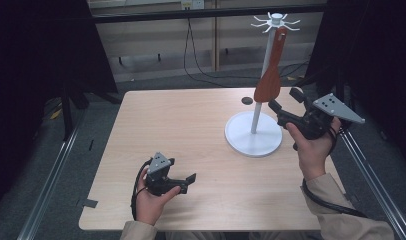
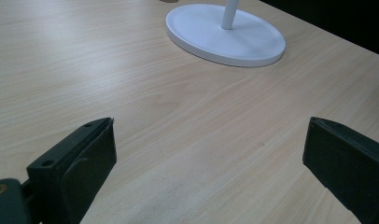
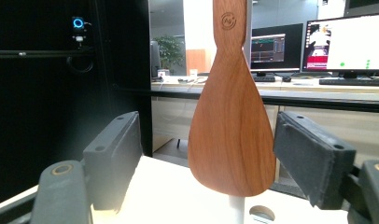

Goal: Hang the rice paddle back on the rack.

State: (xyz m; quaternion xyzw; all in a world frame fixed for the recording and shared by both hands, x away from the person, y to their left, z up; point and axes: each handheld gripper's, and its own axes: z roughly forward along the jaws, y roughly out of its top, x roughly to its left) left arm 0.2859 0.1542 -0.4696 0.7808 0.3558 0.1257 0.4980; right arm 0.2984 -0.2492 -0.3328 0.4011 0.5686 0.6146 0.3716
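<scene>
wooden spatula (image 3: 232,126) — hanging (jaws apart)

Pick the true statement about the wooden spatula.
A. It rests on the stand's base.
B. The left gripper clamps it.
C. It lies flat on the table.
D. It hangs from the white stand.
D: the wooden spatula hangs blade down from the white stand, clear of the round base.

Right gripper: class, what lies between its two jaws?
The wooden spatula, hanging from the white stand, lies between the open jaws of the right gripper. The right gripper view shows gaps on both sides, so neither jaw touches it.
</scene>
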